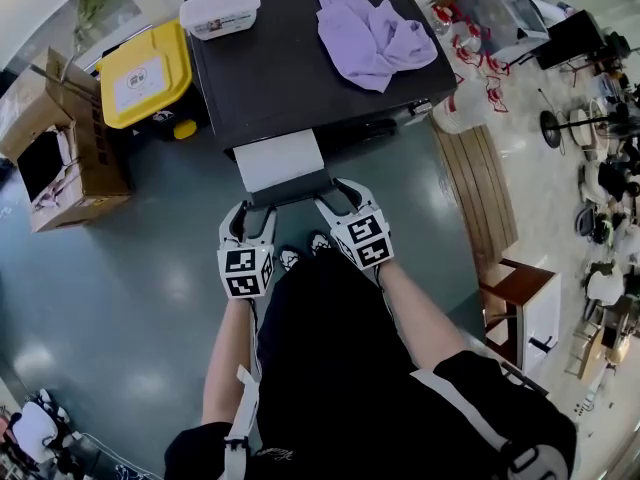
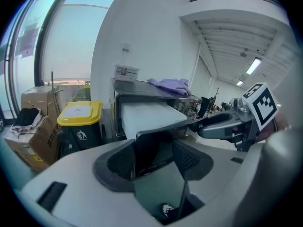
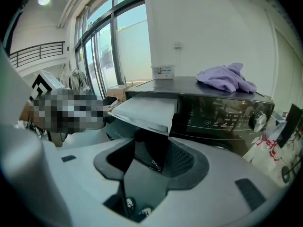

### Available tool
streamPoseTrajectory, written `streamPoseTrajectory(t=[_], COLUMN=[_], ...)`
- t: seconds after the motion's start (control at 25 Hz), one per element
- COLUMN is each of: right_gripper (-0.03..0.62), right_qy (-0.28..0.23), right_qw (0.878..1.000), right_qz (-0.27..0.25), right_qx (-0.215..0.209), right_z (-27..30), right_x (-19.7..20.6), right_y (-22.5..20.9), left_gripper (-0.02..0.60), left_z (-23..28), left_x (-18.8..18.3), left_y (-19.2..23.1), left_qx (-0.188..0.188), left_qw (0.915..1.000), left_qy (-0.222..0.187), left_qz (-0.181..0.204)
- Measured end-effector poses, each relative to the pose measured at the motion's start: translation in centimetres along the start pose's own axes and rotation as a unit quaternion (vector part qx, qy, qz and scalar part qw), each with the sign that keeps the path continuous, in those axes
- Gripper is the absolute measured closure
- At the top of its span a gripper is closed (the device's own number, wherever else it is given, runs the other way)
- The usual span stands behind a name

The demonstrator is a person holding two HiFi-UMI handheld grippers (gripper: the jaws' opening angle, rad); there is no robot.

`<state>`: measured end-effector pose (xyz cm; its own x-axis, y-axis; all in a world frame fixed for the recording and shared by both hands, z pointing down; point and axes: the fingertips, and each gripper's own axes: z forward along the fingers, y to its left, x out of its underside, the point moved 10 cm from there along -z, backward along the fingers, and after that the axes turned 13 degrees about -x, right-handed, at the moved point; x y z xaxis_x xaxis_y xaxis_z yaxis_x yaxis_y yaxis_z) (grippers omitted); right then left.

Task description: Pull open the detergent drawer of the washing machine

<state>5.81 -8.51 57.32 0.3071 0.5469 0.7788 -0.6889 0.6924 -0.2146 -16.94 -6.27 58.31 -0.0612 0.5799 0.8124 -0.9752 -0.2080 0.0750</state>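
Detergent drawer (image 1: 280, 158) stands well out from the washing machine (image 1: 300, 68). The left tongs (image 1: 250, 213) and right tongs (image 1: 338, 196) each clamp its dark front panel (image 1: 290, 190). The pull looks nearly done; next, probably, one last straight tug, then letting go.

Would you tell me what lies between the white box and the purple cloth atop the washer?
Nothing: the head view shows only bare washer top between the white box and purple cloth.
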Motion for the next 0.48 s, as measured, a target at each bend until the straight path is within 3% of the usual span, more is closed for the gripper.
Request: streamPoseTrajectory(t=[0.48], right_gripper=[0.381], right_qy=[0.006], right_qw=[1.0], right_qz=[0.008], right_qx=[-0.001], right_z=[-0.49], right_x=[0.66], right_y=[0.31], left_gripper=[0.331], left_z=[-0.73], left_x=[0.36], left_y=[-0.64], left_qx=[-0.016], left_qw=[0.9999], left_qy=[0.002], left_qz=[0.001])
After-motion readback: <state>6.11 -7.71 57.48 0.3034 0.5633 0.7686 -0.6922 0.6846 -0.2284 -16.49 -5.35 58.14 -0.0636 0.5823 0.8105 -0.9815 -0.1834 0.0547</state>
